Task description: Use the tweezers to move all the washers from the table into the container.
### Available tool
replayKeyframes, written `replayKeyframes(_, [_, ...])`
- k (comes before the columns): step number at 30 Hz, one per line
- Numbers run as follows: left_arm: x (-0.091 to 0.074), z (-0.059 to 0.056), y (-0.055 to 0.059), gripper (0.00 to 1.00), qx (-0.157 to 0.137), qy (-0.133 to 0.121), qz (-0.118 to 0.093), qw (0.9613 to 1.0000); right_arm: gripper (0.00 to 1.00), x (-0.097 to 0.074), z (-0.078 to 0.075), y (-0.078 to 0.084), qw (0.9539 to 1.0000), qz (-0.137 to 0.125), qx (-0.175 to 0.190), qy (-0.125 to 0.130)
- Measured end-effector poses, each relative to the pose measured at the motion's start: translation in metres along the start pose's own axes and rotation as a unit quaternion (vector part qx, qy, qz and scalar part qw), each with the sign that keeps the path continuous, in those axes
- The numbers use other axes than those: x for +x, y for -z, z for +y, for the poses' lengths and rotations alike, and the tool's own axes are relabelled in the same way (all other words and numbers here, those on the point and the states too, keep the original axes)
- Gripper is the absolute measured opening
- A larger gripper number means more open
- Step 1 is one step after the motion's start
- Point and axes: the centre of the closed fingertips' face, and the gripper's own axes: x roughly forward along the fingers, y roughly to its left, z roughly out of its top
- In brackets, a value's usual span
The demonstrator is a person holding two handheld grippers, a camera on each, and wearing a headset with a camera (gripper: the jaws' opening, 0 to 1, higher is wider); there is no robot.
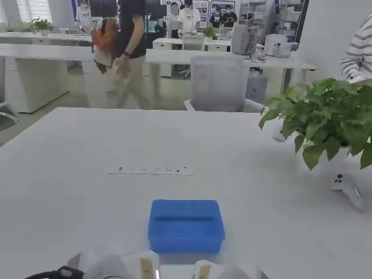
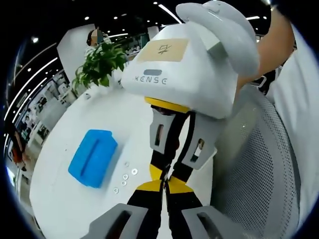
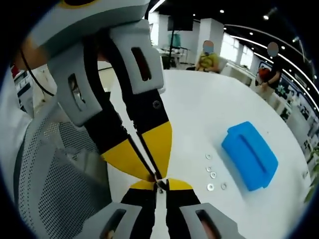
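Note:
A blue lidded container (image 1: 186, 225) (image 2: 93, 157) (image 3: 249, 155) lies on the white table. Several small washers (image 2: 125, 177) (image 3: 211, 175) are scattered on the tabletop beside it. Thin black tweezers (image 3: 142, 152) run between the yellow pads of my left gripper (image 3: 154, 174) (image 2: 166, 183), which is shut on them. My right gripper (image 3: 160, 185) (image 2: 169, 174) meets it tip to tip over the table's near edge, with its jaws shut on the tweezers' end. The tops of both grippers (image 1: 148, 268) peek in at the bottom of the head view.
A potted plant (image 1: 325, 122) (image 2: 99, 62) and a white controller (image 1: 347, 189) sit at the table's right. A socket strip (image 1: 151, 170) is set into the middle. A mesh chair (image 3: 55, 174) is close behind the grippers. People stand and sit at far desks.

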Motion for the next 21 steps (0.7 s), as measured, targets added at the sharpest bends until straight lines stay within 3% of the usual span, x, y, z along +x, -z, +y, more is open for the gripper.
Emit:
replayKeyframes(7, [-0.005,-0.005,-0.002,0.0,-0.012,-0.017,-0.009,0.9998,0.01,-0.001,0.007,0.0,0.9997,-0.014,0.019,-0.001])
replayKeyframes(9, [-0.01,-0.001,-0.002,0.0,-0.03,-0.038,-0.021,0.9986,0.01,-0.001,0.005,0.0,0.9995,-0.018,0.024,0.005])
replayKeyframes(11, [-0.014,0.003,0.0,0.0,-0.072,-0.057,-0.034,0.9952,0.01,-0.002,0.004,0.0,0.9991,-0.022,0.036,0.007])
replayKeyframes(12, [-0.016,0.005,0.003,0.0,-0.111,-0.067,-0.04,0.9908,0.01,-0.002,0.002,0.0,0.9988,-0.024,0.042,0.008])
replayKeyframes(16, [-0.031,0.005,0.01,0.0,-0.166,-0.088,-0.068,0.9799,0.0,-0.002,-0.004,0.001,0.9975,-0.031,0.062,0.015])
replayKeyframes(20, [-0.048,0.008,0.03,0.17,-0.228,-0.14,-0.082,0.9599,0.01,-0.005,-0.01,0.002,0.997,-0.032,0.064,0.027])
replayKeyframes(21, [-0.053,0.009,0.037,0.22,-0.244,-0.157,-0.088,0.9528,0.01,-0.007,-0.013,0.001,0.9969,-0.034,0.064,0.03])
